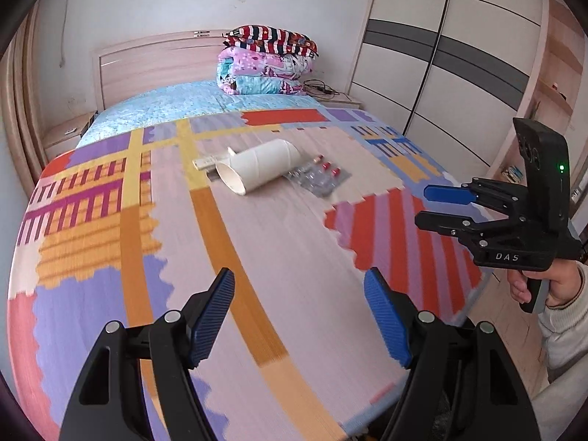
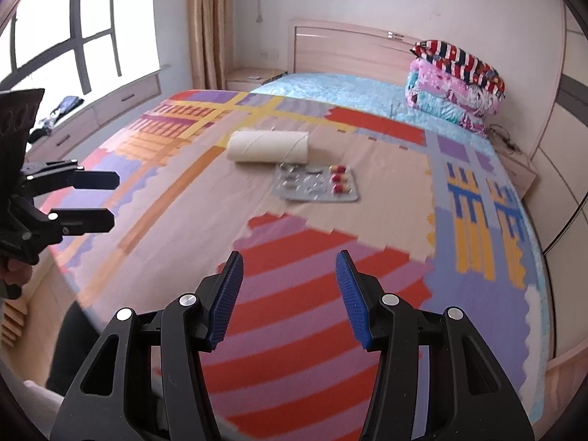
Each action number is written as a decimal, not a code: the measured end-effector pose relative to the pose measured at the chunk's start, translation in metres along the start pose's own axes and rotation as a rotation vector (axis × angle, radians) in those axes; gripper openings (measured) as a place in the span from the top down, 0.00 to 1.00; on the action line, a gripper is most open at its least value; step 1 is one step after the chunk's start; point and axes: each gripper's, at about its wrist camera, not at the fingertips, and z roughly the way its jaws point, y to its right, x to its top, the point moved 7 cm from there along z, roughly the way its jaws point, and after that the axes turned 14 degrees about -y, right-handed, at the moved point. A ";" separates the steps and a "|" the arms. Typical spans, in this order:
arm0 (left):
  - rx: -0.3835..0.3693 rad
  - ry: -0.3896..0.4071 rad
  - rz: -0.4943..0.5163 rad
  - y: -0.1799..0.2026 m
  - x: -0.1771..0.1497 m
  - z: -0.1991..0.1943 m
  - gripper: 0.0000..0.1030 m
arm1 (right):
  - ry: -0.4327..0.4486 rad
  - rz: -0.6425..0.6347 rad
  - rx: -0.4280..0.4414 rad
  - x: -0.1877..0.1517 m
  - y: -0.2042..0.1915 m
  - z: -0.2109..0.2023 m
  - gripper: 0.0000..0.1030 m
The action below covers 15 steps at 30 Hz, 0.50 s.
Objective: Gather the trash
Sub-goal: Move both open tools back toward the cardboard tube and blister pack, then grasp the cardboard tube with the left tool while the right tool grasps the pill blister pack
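We hold our left gripper (image 1: 299,316) and right gripper (image 2: 290,299) over the near end of the bed (image 1: 257,257). Both have their jaws spread with nothing between them, ready to grab. The trash lies well ahead, at about twelve o'clock: a white paper tube (image 1: 257,165) with a pill sheet (image 2: 318,183) touching it at five o'clock. We think reaching forward comes next.

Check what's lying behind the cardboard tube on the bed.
A flat white packet pokes out behind the cardboard tube; the tube covers the rest of it. The right wrist view hides it entirely.
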 end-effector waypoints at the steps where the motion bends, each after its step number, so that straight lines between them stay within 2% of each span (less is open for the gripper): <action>1: 0.001 0.002 0.002 -0.003 0.004 0.002 0.32 | -0.002 0.005 0.000 0.005 0.004 0.004 0.49; 13: -0.031 0.008 -0.033 -0.039 0.051 0.032 0.33 | -0.011 0.047 -0.016 0.047 0.035 0.041 0.50; 15: -0.036 0.002 -0.036 -0.044 0.056 0.037 0.33 | -0.018 0.049 -0.024 0.052 0.038 0.048 0.55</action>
